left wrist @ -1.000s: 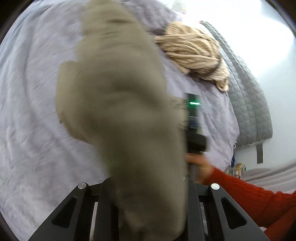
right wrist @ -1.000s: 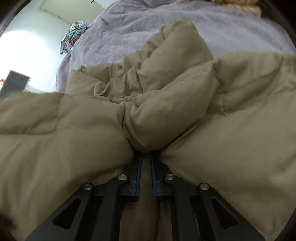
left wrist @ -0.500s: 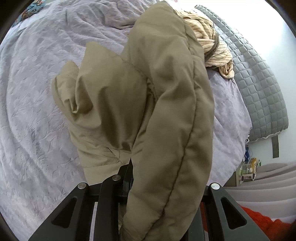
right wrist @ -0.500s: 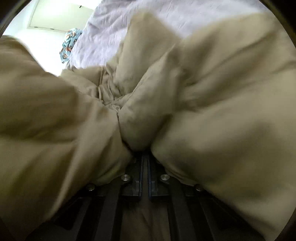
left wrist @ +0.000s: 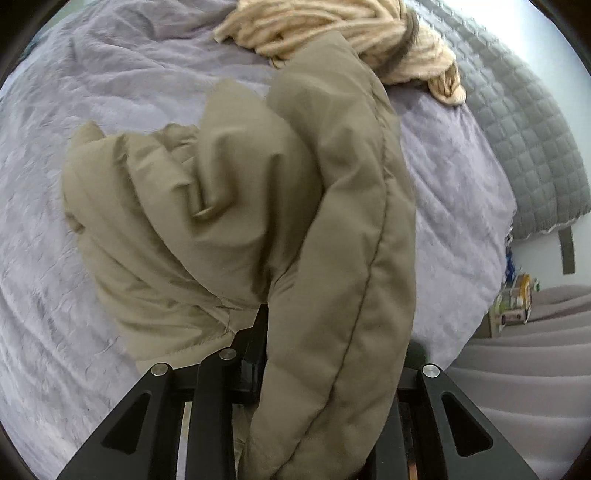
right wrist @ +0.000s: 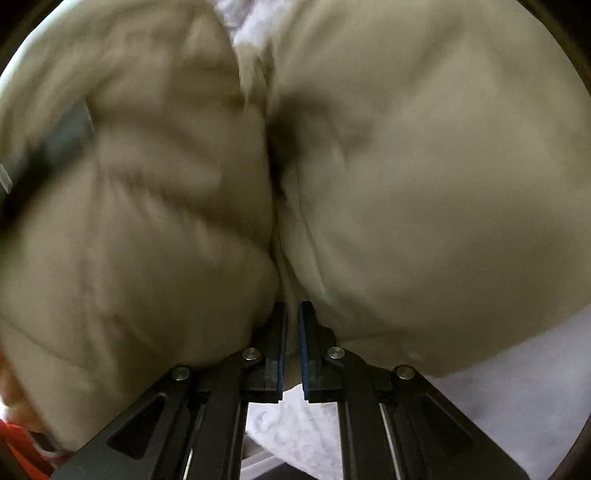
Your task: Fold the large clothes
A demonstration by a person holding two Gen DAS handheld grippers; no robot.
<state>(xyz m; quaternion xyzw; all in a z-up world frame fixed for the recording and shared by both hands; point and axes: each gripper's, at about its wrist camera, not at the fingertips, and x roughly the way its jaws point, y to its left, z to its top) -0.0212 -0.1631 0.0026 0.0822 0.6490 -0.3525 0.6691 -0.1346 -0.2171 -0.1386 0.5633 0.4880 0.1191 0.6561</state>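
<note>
Swung farther across the lilac bedspread (left wrist: 74, 110) since the earlier frame, the khaki padded jacket (left wrist: 258, 206) hangs bunched from both grippers, right gripper (right wrist: 291, 332) clenched on a fold, left gripper (left wrist: 317, 369) opening, apparently around cloth, cream knit (left wrist: 332, 26) beyond.

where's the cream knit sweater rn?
Left wrist view, top centre-right: the cream knit sweater lies bunched on the lilac bedspread, behind the khaki puffer jacket.

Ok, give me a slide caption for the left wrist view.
Left tool opening around a khaki padded jacket above a lilac bedspread.
</note>
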